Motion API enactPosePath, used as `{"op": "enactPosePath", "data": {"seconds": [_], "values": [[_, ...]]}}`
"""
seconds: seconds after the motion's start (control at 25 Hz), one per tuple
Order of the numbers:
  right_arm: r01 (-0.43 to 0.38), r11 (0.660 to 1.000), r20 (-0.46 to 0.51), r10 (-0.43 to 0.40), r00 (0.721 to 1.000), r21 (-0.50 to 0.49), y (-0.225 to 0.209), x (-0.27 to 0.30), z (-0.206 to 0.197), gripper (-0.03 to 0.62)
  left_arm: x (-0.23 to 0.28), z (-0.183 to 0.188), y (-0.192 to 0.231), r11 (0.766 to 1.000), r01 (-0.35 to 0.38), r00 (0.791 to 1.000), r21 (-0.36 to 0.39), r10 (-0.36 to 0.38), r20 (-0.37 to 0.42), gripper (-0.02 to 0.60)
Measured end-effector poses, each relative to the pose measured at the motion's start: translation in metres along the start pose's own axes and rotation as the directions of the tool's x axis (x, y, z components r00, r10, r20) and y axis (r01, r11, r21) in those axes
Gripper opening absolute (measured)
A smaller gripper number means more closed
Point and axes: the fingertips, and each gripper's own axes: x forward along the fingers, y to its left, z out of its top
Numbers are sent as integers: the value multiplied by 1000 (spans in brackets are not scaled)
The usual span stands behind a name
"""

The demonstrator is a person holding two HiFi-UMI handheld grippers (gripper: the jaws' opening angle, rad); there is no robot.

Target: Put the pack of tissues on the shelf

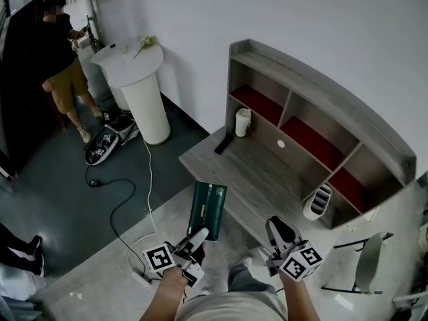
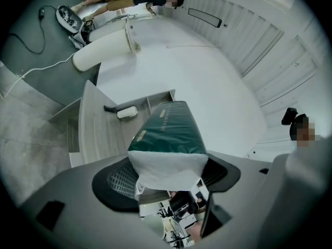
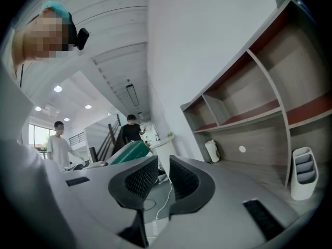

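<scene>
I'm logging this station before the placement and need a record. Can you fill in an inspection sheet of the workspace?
Surface: grey wooden desk top under the shelf, mostly bare.
Job's things: green pack of tissues, held in the air short of the desk.
Clutter: white container, dark flat object and white slotted holder on the desk.
Grippers: left gripper shut on the pack; right gripper jaws nearly together, nothing between.
Cables: black cable and white cable on the floor.
Surroundings: white pedestal table; person standing beyond it.
</scene>
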Motion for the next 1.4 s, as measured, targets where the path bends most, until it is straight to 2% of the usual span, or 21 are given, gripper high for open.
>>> {"op": "enactPosePath", "data": {"seconds": [0.2,0.52,0.88,1.04,1.16,1.28,1.4], "values": [[1,1000,-4,-1,1000,11,-54,24,23,78,75,8,5,1000,4,1000,-8,-4,-28,365],[-1,999,-1,1,1000,52,-131,36,39,78,185,-6,9,999,19,995,-37,-22,-94,365],[108,989,22,-111,994,97,-190,33,53,78,274,-20,8,998,31,970,-58,-44,-238,365],[198,974,37,-203,978,114,-213,35,58,78,317,-17,9,995,65,942,-74,-86,-325,365],[269,954,59,-279,959,129,-226,38,63,78,348,-17,8,991,87,909,-98,-119,-399,365],[352,926,91,-365,926,139,-235,38,70,78,378,-18,10,988,102,870,-117,-145,-471,365],[426,893,113,-443,890,147,-241,35,75,78,404,-24,12,981,93,833,-168,-169,-527,365]]}}
